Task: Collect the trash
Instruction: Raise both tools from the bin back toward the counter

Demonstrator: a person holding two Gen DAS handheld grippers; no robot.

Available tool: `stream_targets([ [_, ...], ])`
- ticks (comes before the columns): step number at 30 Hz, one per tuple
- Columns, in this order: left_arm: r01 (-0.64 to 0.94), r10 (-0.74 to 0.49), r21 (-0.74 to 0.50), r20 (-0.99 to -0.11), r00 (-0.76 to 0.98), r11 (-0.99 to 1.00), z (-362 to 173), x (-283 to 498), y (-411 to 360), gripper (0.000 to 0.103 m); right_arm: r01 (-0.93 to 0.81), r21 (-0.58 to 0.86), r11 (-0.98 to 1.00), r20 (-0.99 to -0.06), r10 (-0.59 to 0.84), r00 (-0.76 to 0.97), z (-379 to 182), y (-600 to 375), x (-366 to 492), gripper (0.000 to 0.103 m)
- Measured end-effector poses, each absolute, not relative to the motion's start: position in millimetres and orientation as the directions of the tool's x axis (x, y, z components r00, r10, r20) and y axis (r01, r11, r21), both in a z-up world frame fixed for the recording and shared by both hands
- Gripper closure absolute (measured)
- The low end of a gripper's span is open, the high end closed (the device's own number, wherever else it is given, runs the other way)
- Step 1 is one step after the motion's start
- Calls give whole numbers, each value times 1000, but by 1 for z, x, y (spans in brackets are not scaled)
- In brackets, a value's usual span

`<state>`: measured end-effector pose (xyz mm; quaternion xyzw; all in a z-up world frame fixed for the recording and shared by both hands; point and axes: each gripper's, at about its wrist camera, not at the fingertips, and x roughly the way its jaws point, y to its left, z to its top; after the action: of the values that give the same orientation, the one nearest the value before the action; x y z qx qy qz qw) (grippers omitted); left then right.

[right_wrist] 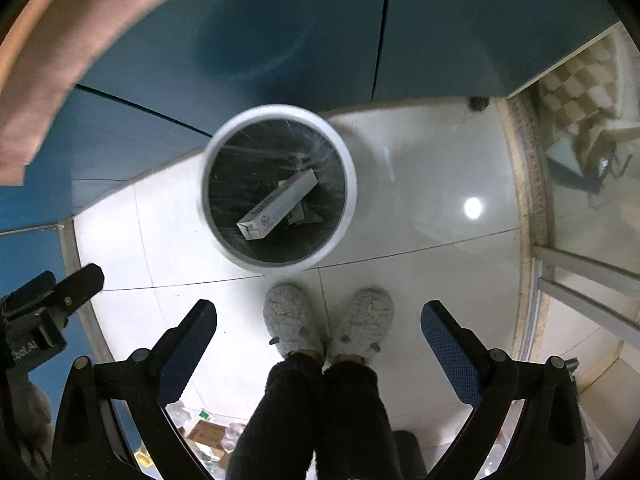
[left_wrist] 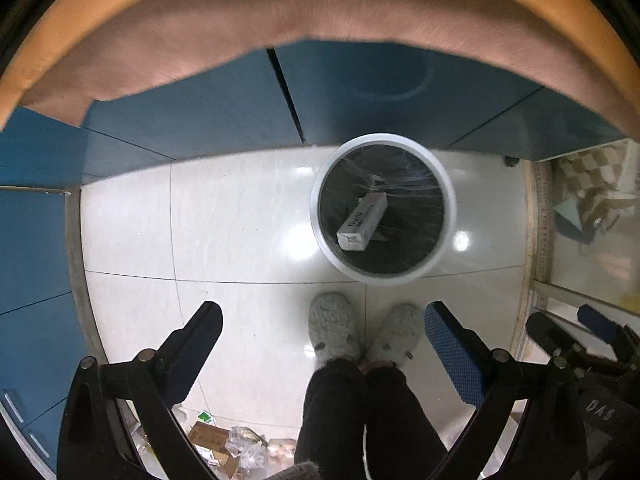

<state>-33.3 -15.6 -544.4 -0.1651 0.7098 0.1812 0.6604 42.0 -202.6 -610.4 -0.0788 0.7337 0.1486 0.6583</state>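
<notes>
A round white trash bin with a dark liner stands on the floor by blue cabinets; it also shows in the right wrist view. A long white carton lies inside it, also seen from the right wrist. My left gripper is open and empty, high above the floor. My right gripper is open and empty, beside the left one. Loose trash, a cardboard box and crumpled wrappers, lies low in the left wrist view and in the right wrist view.
The person's grey slippers stand on white floor tiles just in front of the bin. Blue cabinet fronts run behind and to the left. A tan table edge with pink cloth overhangs. A glass door frame is at the right.
</notes>
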Motion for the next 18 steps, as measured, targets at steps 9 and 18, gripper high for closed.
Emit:
stream_targets([
  [9, -478, -9, 5, -1000, -27, 878, -420, -59, -32, 0, -333, 120, 935, -993, 114, -38, -456, -214, 26, 0],
  [18, -474, -32, -51, -998, 49, 879, -325, -80, -33, 0, -329, 120, 937, -991, 134, 18, -319, -228, 1, 0],
])
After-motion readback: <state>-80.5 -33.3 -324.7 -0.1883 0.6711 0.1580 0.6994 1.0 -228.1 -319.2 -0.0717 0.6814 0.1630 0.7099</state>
